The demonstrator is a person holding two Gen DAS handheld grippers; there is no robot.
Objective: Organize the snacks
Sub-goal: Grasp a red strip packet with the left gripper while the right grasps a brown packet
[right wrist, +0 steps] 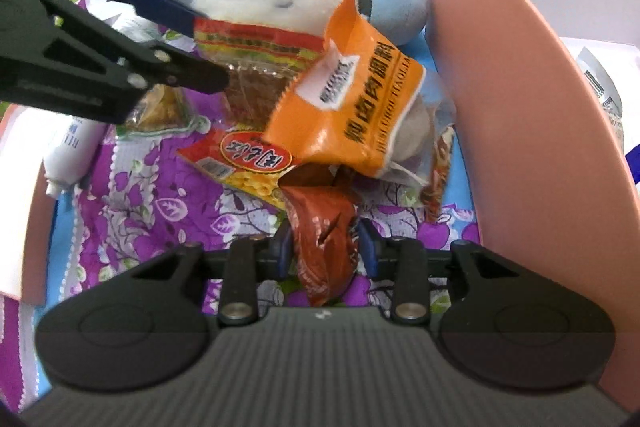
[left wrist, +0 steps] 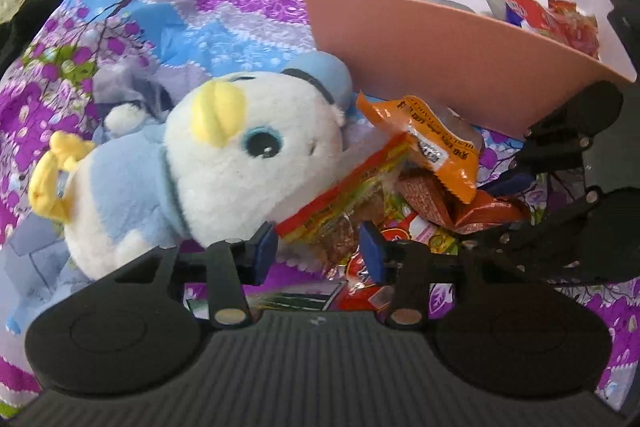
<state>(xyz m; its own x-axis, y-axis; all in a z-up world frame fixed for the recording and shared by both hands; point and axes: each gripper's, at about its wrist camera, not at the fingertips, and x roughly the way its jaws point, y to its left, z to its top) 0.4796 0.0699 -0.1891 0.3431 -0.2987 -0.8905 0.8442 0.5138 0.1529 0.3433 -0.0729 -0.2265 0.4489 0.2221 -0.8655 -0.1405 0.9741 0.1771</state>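
A pile of snack packets lies on the purple flowered cloth [right wrist: 132, 211] beside a pink box [right wrist: 520, 107]. My left gripper [left wrist: 318, 249] is shut on a clear packet with a red and green edge [left wrist: 344, 203]. The right wrist view shows the same packet [right wrist: 256, 43] pinched and held up in front of the plush toy. My right gripper [right wrist: 326, 247] is shut on a crumpled brown packet [right wrist: 324, 227]. An orange packet [right wrist: 360, 95] leans over both. A red and yellow packet [right wrist: 240, 163] lies flat under them.
A white and blue plush toy [left wrist: 240, 155] lies just left of the pile, touching it. The pink box [left wrist: 440, 67] stands open with several packets [left wrist: 552, 19] inside. A white tube [right wrist: 72, 155] lies at the left, by a pink lid edge [right wrist: 36, 227].
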